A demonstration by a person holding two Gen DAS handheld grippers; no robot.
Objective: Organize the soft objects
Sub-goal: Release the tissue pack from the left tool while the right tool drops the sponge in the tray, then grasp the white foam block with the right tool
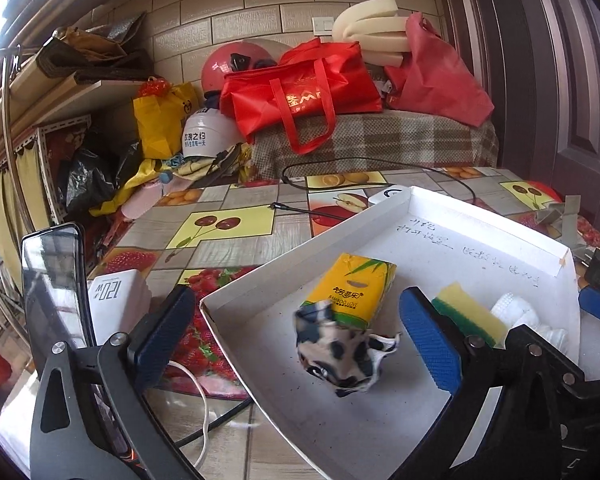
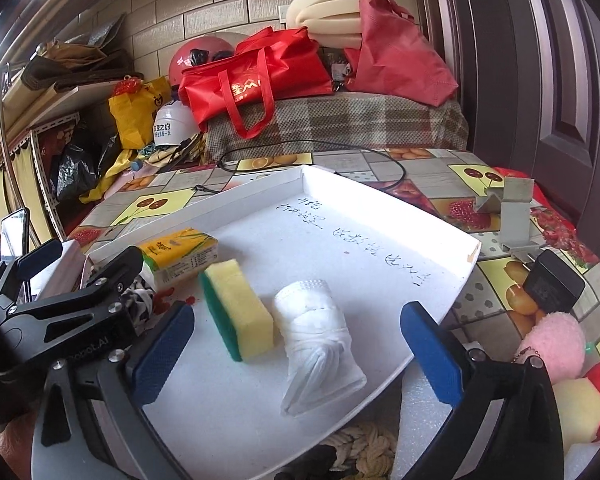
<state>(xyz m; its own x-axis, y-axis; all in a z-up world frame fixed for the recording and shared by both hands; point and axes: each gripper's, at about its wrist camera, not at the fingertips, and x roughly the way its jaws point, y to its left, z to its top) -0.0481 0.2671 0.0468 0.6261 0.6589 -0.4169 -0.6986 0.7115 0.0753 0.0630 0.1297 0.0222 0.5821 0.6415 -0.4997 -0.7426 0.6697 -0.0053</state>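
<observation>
The white tray [image 2: 440,240] lies under both grippers. The left gripper [image 1: 296,332] stands wide open with the crumpled spotted cloth [image 1: 340,354] loose between its jaws, touching the tissue pack [image 1: 352,290] beyond. The right gripper [image 2: 300,344] gapes around the sponge [image 2: 240,308] and the white bundle [image 2: 320,340]; closing carelessly could pinch both together.

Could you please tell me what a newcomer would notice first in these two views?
Probably the white tray on the fruit-print tablecloth, holding a yellow tissue pack, a black-and-white patterned cloth, a yellow-green sponge and a knotted white cloth. Behind, a bright red bag sits on a plaid-covered surface.
</observation>
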